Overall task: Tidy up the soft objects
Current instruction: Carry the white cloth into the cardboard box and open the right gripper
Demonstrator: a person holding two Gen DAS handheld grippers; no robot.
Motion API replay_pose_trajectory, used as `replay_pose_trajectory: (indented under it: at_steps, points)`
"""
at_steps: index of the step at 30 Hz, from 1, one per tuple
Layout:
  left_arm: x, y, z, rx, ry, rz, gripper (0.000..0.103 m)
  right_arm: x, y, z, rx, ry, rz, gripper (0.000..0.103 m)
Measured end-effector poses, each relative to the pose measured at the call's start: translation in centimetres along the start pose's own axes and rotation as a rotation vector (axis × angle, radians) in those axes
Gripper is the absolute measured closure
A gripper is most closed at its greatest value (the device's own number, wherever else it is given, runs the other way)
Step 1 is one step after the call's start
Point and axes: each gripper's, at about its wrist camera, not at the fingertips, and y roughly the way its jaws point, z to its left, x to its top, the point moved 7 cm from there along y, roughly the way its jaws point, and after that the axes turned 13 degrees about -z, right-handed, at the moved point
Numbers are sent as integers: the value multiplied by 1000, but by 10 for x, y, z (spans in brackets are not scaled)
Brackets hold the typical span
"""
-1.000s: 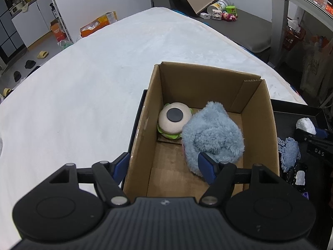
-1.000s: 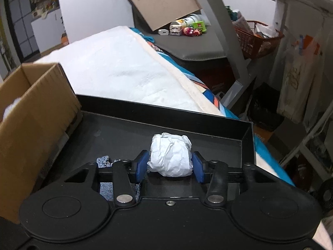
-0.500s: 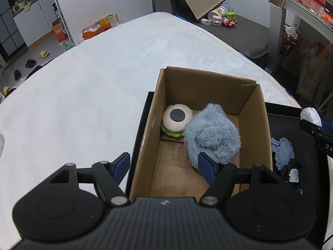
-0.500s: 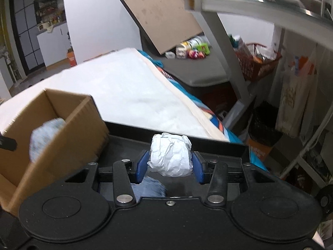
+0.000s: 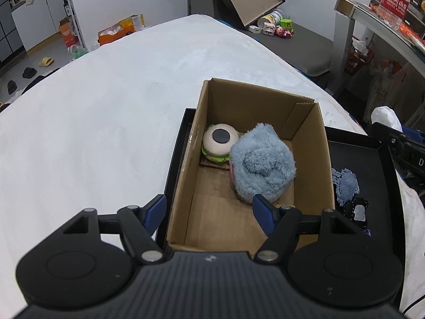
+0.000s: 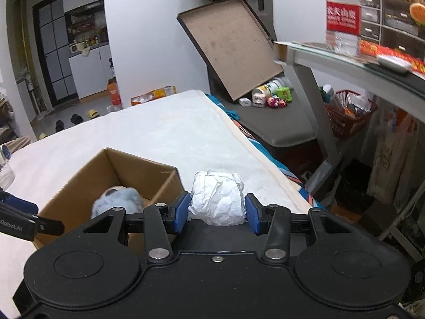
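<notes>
A cardboard box (image 5: 186,164) stands on a black tray (image 5: 372,159). Inside lie a blue fluffy plush (image 5: 261,166) and a burger-shaped soft toy (image 5: 219,143). My left gripper (image 5: 209,214) is open and empty, above the box's near end. My right gripper (image 6: 216,212) is shut on a white crumpled paper ball (image 6: 216,199), held in the air to the right of the box (image 6: 79,186); the ball also shows in the left wrist view (image 5: 385,117). A blue lace cloth (image 5: 345,186) and small dark items (image 5: 357,211) lie on the tray right of the box.
The tray rests on a white bed cover (image 5: 106,106). A grey bench (image 6: 273,125) with toys and a leaning board (image 6: 233,42) lies beyond. A metal shelf (image 6: 345,66) with a water bottle (image 6: 342,13) stands at the right.
My right gripper has lifted the paper ball up off the tray and toward the box. My left gripper has risen and pulled back a little above the box.
</notes>
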Motion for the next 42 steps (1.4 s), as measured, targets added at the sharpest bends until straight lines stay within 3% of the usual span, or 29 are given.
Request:
replay_pose_trajectory:
  at_steps: [17, 23, 27, 31, 34, 42]
  points:
    - [-3, 9, 22, -81, -54, -16, 38, 13, 10, 53, 33, -91, 8, 58]
    - [-1, 22, 29, -123, -71, -12, 52, 10, 23, 67, 21, -127, 24, 58]
    - [-4, 29, 37, -145, -106, 3, 78, 8, 31, 80, 16, -184, 26, 58]
    - [-7, 35, 45, -162, -125, 14, 89, 4, 41, 92, 11, -227, 44, 58]
    - [-7, 39, 50, -177, -146, 23, 89, -1, 46, 97, -37, -301, 40, 58]
    - [-8, 40, 52, -194, -155, 23, 89, -14, 61, 109, -41, -363, 69, 53]
